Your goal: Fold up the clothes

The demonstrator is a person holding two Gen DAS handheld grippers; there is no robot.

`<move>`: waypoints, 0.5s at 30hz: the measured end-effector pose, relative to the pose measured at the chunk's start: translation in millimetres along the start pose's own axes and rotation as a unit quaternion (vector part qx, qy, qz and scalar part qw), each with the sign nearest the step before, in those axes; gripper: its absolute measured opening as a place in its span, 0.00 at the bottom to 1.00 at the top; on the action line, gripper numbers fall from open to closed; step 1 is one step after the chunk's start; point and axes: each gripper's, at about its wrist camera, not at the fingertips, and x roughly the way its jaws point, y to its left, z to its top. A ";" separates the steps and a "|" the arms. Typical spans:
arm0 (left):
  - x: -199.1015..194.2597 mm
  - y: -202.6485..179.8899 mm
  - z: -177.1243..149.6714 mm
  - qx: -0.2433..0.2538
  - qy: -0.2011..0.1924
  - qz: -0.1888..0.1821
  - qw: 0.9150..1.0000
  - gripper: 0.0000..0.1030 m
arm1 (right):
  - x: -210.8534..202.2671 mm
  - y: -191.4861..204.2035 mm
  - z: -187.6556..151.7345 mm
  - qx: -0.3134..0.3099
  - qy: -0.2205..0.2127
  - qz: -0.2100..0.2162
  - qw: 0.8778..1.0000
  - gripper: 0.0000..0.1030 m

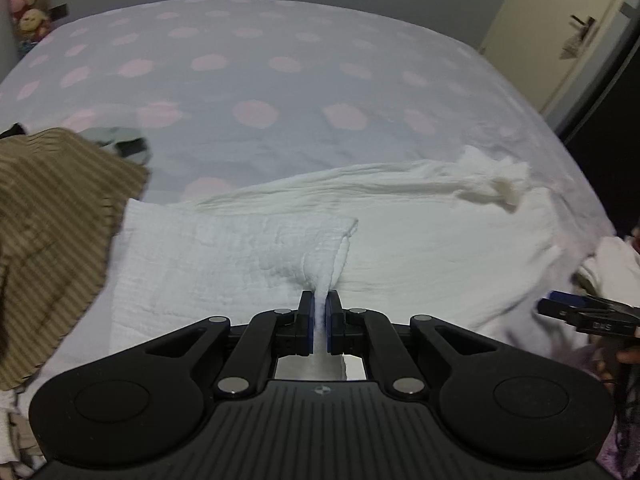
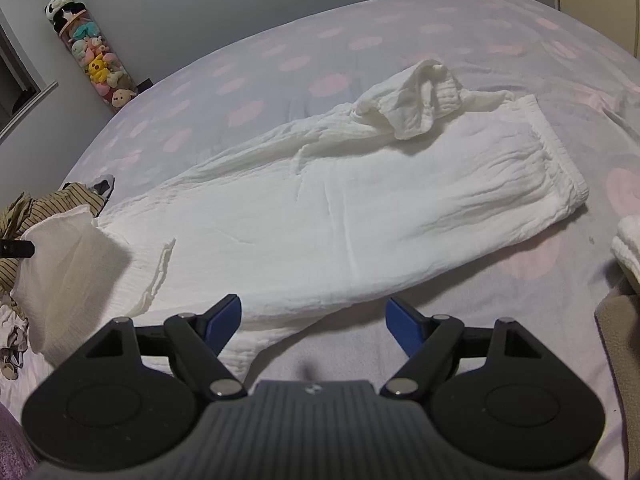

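A pair of white crinkled trousers [image 2: 360, 208] lies spread along the bed, waistband at the far right and a loose bunch of cloth on top near it. My left gripper [image 1: 320, 300] is shut on a pinched fold of the white trousers [image 1: 420, 232] at the leg end, and that end is lifted [image 2: 60, 248] off the bed. My right gripper [image 2: 314, 312] stands open just above the near edge of the trousers, with nothing between its blue pads. It also shows at the right edge of the left wrist view [image 1: 580, 308].
The bed sheet [image 1: 256, 80] is pale with pink dots. A brown striped garment [image 1: 52, 220] lies heaped at the left. Another white folded piece [image 2: 628, 248] sits at the right edge. A tube of plush toys [image 2: 96, 60] stands by the far wall, and a door [image 1: 560, 20] is at the far right.
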 end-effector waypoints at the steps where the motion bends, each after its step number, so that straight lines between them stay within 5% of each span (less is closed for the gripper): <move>1: 3.8 -6.7 -0.9 0.006 0.003 -0.005 1.000 0.03 | 0.1 -0.2 0.2 0.001 0.000 0.000 1.000 0.79; 15: 100.7 -25.8 -29.9 -0.021 0.070 -0.027 0.997 0.05 | 0.1 -2.0 0.0 0.006 -0.001 0.006 1.000 0.79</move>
